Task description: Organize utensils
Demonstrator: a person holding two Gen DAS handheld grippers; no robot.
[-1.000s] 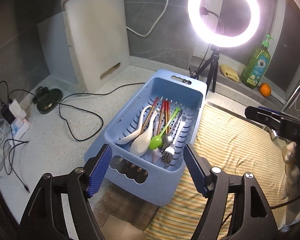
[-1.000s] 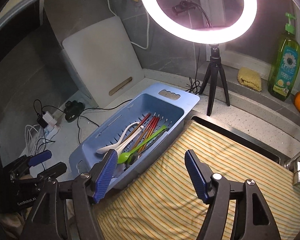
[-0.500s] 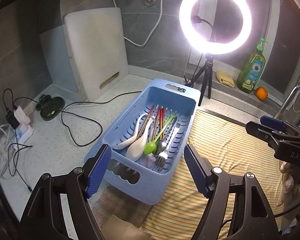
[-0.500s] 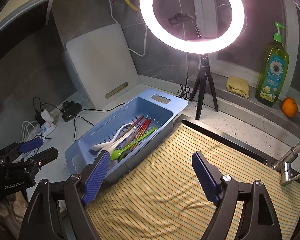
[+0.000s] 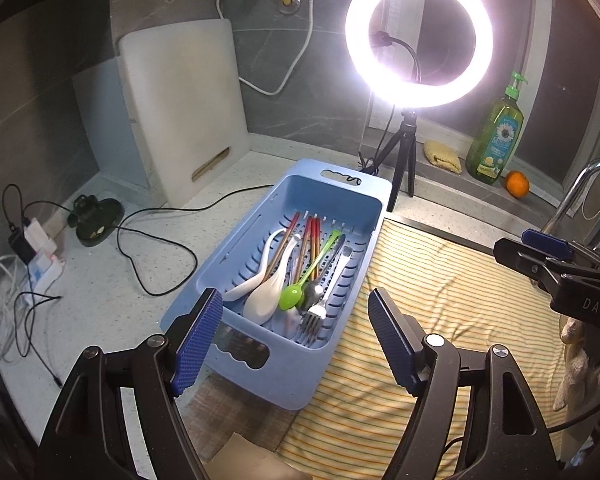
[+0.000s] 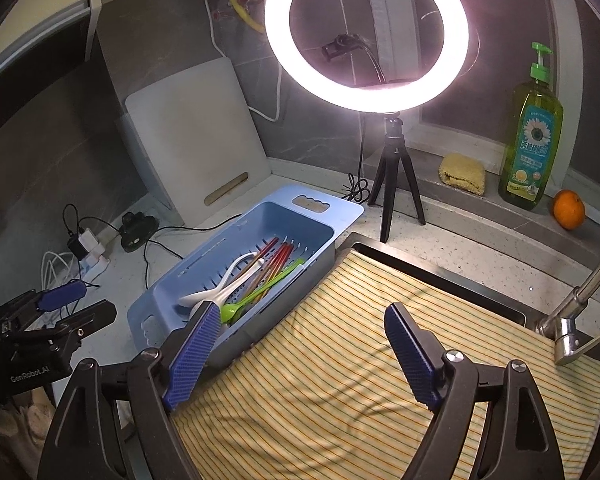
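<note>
Both grippers are released, jaws spread wide with nothing between them. Just ahead of the left gripper (image 5: 294,322) sits one blue basket (image 5: 236,254) holding two white spoons (image 5: 266,298), one green spoon (image 5: 294,296), one metal fork (image 5: 314,314) and several red and brown chopsticks (image 5: 310,240). The right gripper (image 6: 300,330) hovers over one striped yellow cloth (image 6: 340,380), the basket at its forward left; one ring light (image 6: 366,36) stands beyond

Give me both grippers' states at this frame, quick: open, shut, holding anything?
Left gripper: open, holding nothing, above the near end of the blue utensil basket.
Right gripper: open, holding nothing, over the striped cloth.
</note>
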